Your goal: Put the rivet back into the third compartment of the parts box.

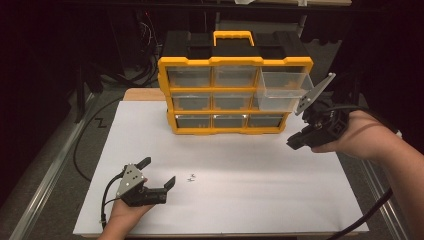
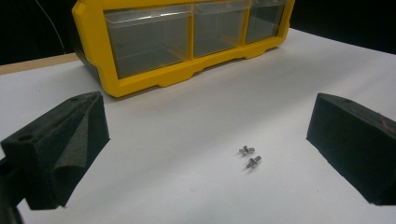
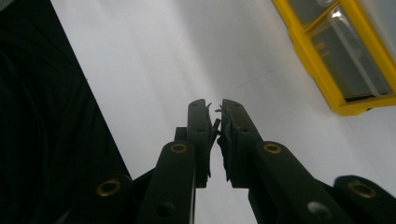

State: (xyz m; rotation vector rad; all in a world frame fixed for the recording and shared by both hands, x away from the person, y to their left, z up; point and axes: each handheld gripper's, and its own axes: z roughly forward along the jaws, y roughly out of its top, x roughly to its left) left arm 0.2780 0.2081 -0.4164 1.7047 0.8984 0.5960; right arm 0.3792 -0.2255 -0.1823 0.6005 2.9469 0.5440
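A yellow and black drawer organizer [image 1: 235, 62] stands at the back of the white table top [image 1: 250, 200]. Its top right clear drawer [image 1: 282, 90] is pulled out. Two small metal screws [image 1: 190, 178] lie on the white surface, also seen as screws [image 2: 248, 156] in the left gripper view. My left gripper [image 1: 158, 171] rests low at the front left, open, with the screws just beyond its jaws. My right gripper [image 1: 292, 142] is held up in the air at the right, below the open drawer. Its jaws [image 3: 215, 107] are shut, with a tiny screw [image 3: 217, 110] pinched at the tips.
The organizer's bottom row of clear drawers [image 2: 154, 42] is closed. The white top ends at a front edge near the left hand, and a metal rail [image 1: 55, 165] runs along the left side. Cables trail from both grippers.
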